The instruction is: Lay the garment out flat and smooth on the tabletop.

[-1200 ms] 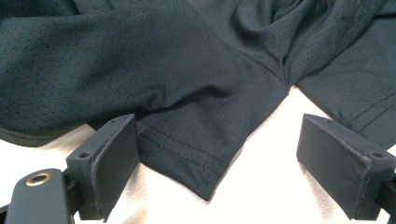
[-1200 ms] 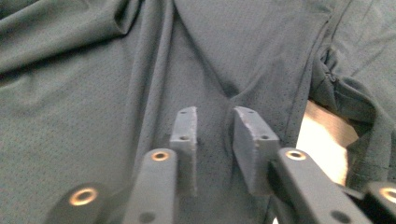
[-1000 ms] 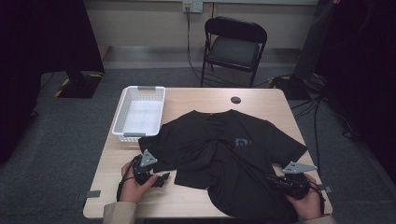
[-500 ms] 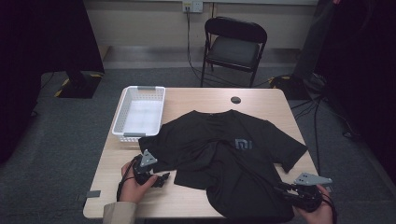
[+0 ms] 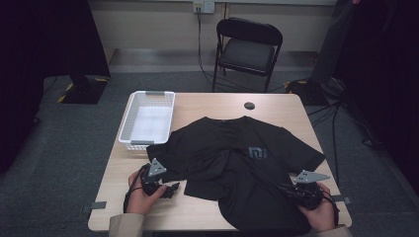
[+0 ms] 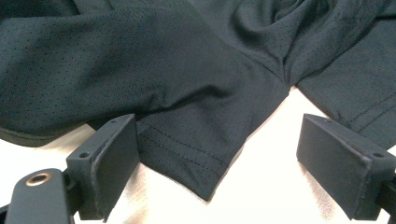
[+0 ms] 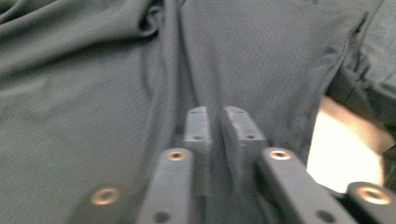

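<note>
Shifted over the last second: right tongs out toward the near-right corner and back in again. Right half of the shirt now spread flatter, grey chest logo uncovered. Left tongs unmoved.

Right tongs: jaws just closing, now all but together, thin slit left between the pads. Aimed across the body of the black T-shirt, at its near-right part. Cloth caught in the slit or not: cannot tell, view blurred.

Left tongs: jaws wide apart, low over the tabletop, straddling the hem corner of the left sleeve. No pad touching cloth.

Shirt lying chest-up in the middle of the wooden table, collar far, bottom hem at the near edge, left side rumpled with a fold across the belly. White basket at far left, just touched by the left shoulder. Small black disc beyond the collar. Folding chair behind the table.

Step in hand, as judged: smoothing the shirt flat.
- Slide left jaws forward so the pads bracket the sleeve hem, then close.
- Draw left and slightly near, keeping low.
- Hold the right side steady against the pull.
- Watch for the near hem slipping off the table edge.
</note>
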Available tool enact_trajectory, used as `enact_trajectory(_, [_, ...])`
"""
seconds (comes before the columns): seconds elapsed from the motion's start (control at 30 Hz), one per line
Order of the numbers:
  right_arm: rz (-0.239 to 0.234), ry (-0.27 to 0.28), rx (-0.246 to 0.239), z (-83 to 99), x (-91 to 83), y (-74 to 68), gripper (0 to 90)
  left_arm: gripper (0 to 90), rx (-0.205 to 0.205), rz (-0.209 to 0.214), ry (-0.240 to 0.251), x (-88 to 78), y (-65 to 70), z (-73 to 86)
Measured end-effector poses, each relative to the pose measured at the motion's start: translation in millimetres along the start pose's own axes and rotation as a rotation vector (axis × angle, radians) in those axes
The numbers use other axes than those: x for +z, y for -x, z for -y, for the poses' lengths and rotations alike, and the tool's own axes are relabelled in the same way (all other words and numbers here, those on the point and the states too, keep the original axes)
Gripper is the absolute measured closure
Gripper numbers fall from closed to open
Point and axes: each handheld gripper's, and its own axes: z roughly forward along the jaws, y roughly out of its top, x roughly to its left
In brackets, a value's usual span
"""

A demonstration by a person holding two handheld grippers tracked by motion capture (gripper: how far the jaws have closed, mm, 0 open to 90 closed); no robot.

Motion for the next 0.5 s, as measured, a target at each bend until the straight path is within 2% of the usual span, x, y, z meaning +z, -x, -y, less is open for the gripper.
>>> enact_trajectory(0.33, [-0.042, -0.019, 0.017, 25.5, -27.4, -2.9, 86.2, 13.0, 0.001, 0.0, 0.0, 0.0, -0.1, 0.0])
enact_trajectory(0.37, [-0.042, -0.021, 0.027, 28.3, -30.7, -3.3, 83.3, 13.0, 0.001, 0.0, 0.0, 0.0, 0.0, 0.0])
enact_trajectory(0.43, [0.006, 0.002, 0.036, 31.3, -36.7, -2.7, 70.1, 13.0, 0.001, 0.0, 0.0, 0.0, -0.1, -0.1])
enact_trajectory(0.5, [0.032, 0.035, 0.047, 30.2, -40.7, 0.4, 67.5, 13.0, 0.001, 0.0, 0.0, 0.0, 0.0, 0.0])
